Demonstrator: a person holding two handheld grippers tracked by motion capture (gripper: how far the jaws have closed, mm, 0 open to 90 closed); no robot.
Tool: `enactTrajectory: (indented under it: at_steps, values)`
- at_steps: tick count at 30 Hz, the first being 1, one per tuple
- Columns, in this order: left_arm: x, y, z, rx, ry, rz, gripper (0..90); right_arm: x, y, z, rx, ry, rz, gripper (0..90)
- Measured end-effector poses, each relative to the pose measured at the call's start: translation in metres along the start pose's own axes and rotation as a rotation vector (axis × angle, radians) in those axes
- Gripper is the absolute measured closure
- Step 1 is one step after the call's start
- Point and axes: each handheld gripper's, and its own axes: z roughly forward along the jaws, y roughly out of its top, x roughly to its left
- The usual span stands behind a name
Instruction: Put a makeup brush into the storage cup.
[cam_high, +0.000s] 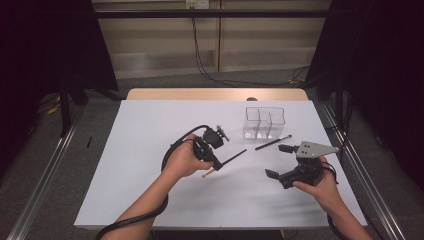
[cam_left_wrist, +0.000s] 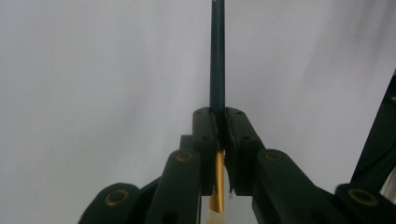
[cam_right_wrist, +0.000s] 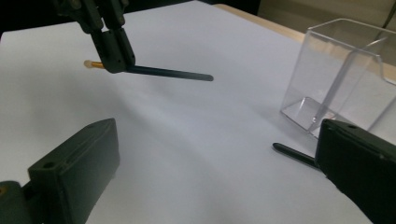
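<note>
Left claw (cam_high: 216, 164): pressed together on the brush (cam_high: 226, 163), pinching it near the gold ferrule; dark handle sticks out past the jaw tips toward 2 o'clock in the high view.
Left claw, own view (cam_left_wrist: 218, 123): jaws meet on the brush (cam_left_wrist: 217, 60); gold ferrule and pale bristles show behind the pads.
Brush, position: held above the white counter (cam_high: 150, 170), not resting on it, at about 9 o'clock of the counter's middle; seen from the right gripper view (cam_right_wrist: 154, 71) it hangs roughly level.
Right claw (cam_high: 280, 161): spread wide, nothing between the jaws, at 4 o'clock of the counter.
Pen (cam_high: 273, 142): lies flat on the counter, just off the container's near side; in the right gripper view (cam_right_wrist: 295, 154) its tip shows beside one jaw.
Clear container (cam_high: 264, 122): divided compartments, upright at 1 o'clock, apparently empty.
Done: brush picked up.
Left, by judgement: brush into a compartment; pen not yet gripped, likely the right claw's job.
</note>
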Motion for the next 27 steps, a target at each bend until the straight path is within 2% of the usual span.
enactTrajectory:
  at_steps: [5, 8, 10, 16, 21, 27]
  values:
    - [-0.004, 0.001, 0.001, -0.003, -0.012, 0.011, 83.7, 0.001, 0.010, 0.008, 0.066, 0.062, -0.033, 1.8]
    - [-0.006, 0.002, 0.000, 0.001, -0.014, 0.027, 83.7, 0.002, 0.016, 0.013, 0.113, 0.081, -0.058, 1.7]
    - [-0.007, 0.002, 0.000, 0.000, -0.019, 0.027, 83.7, 0.002, 0.019, 0.017, 0.132, 0.099, -0.057, 2.3]
    - [-0.009, 0.003, 0.000, 0.016, -0.026, 0.045, 83.7, 0.001, 0.027, 0.028, 0.216, 0.122, -0.101, 5.3]
    - [-0.012, 0.006, 0.000, 0.013, -0.035, 0.058, 83.7, 0.004, 0.035, 0.038, 0.284, 0.140, -0.168, 6.6]
    - [-0.014, 0.007, 0.001, 0.020, -0.048, 0.077, 83.7, 0.005, 0.042, 0.047, 0.320, 0.159, -0.227, 12.5]
